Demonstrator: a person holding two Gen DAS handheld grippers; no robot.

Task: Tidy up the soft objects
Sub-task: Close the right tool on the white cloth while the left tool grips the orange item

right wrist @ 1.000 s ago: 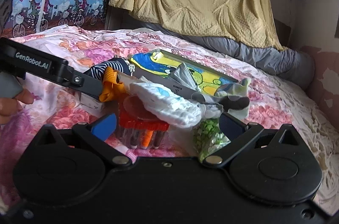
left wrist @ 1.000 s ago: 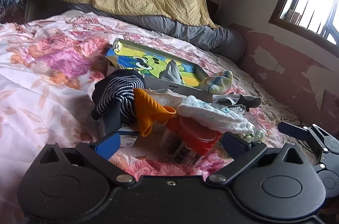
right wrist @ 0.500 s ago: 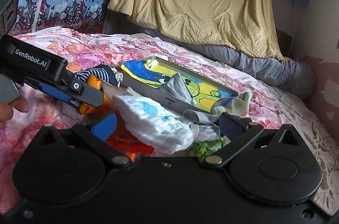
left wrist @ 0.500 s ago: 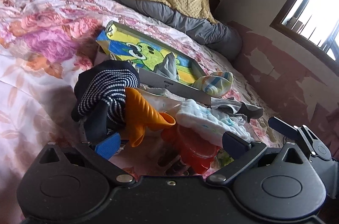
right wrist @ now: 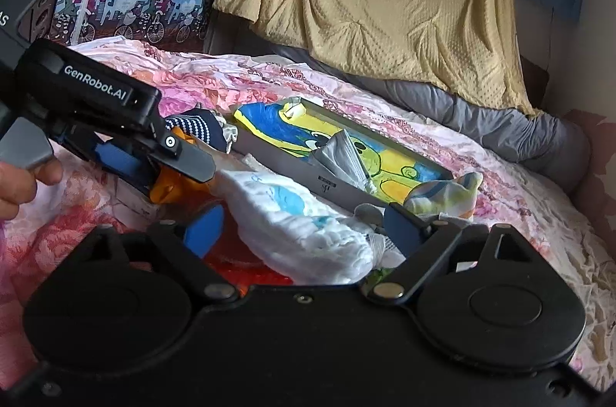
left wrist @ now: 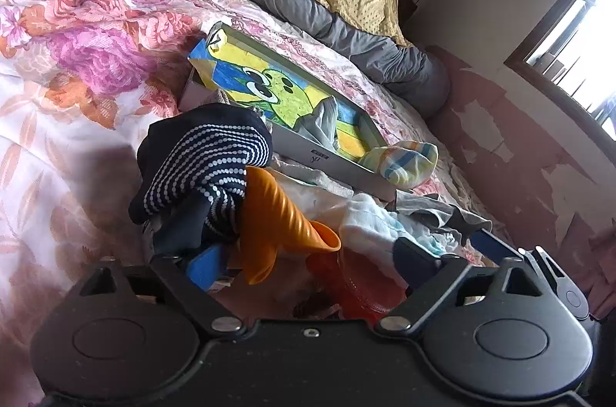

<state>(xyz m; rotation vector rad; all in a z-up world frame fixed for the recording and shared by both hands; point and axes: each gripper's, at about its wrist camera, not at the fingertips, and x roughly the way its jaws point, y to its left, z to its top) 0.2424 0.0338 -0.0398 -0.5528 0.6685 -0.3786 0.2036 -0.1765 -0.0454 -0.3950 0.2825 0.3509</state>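
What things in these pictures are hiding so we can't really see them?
- Red thing: right wrist view, covered by the white cloth and the gripper body; what it is stays unclear.
- Green patterned item: right wrist view, only a sliver shows beside the gripper.
- Orange cone: right wrist view, mostly behind the left gripper.
- Grey cloth in the tray: left wrist view, too crumpled to name.

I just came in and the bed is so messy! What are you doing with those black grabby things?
A person is sorting soft things piled on the bed, with a gripper in each hand. The left gripper is closing around an orange funnel beside a striped sock. The right gripper is closing around a white diaper. Neither one is squeezing yet. Behind them lies a flat box with a cartoon picture.
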